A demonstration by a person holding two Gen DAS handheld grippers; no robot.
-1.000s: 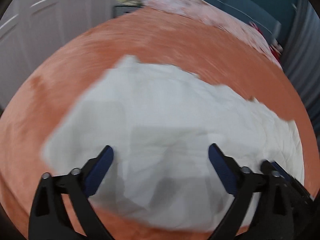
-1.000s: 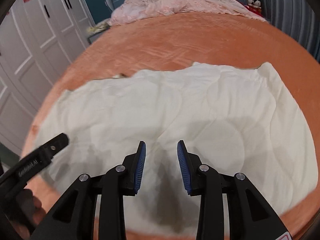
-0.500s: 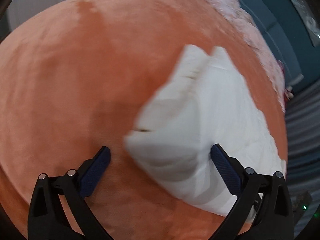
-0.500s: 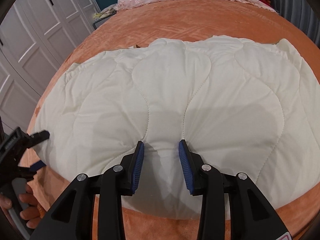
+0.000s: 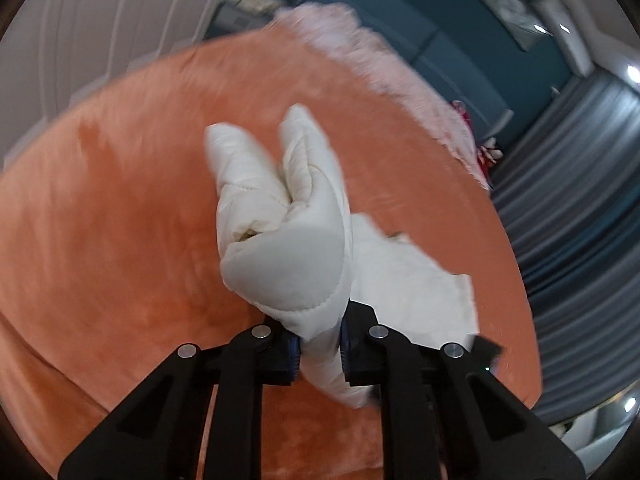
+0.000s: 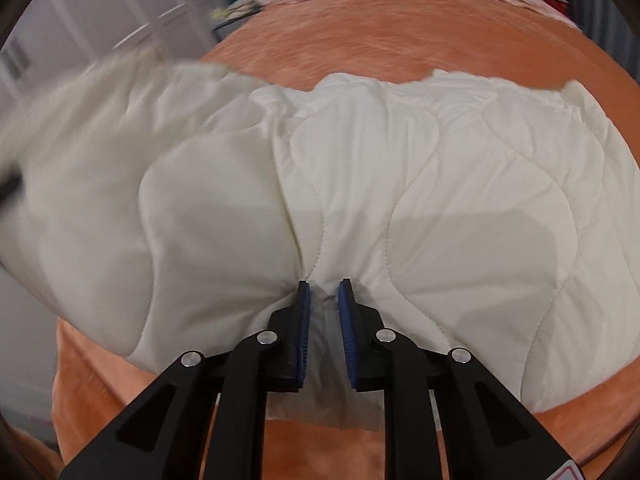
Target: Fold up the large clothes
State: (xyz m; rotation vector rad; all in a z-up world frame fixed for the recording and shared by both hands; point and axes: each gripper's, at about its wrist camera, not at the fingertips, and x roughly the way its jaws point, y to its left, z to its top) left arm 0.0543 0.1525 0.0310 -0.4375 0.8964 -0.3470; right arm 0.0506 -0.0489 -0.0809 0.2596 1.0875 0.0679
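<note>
A white quilted padded garment [image 6: 400, 200] lies spread on an orange bed cover [image 6: 400, 40]. My right gripper [image 6: 324, 292] is shut on its near edge, the fabric bunched between the blue pads. My left gripper [image 5: 320, 344] is shut on the garment's left end [image 5: 288, 248], which is lifted and folded into a thick wad above the bed [image 5: 120, 240]. The rest of the garment [image 5: 412, 284] lies flat to the right in the left wrist view. The raised left side looks blurred in the right wrist view [image 6: 80, 120].
A pink crumpled blanket [image 5: 380, 64] lies at the far end of the bed by a teal headboard [image 5: 420, 12]. White wardrobe doors [image 6: 140, 20] stand on the left. Grey curtains [image 5: 572, 184] hang on the right.
My left gripper went from wide open to shut on the garment's left end and lifted it. My right gripper closed on the near edge, bunching the fabric.
</note>
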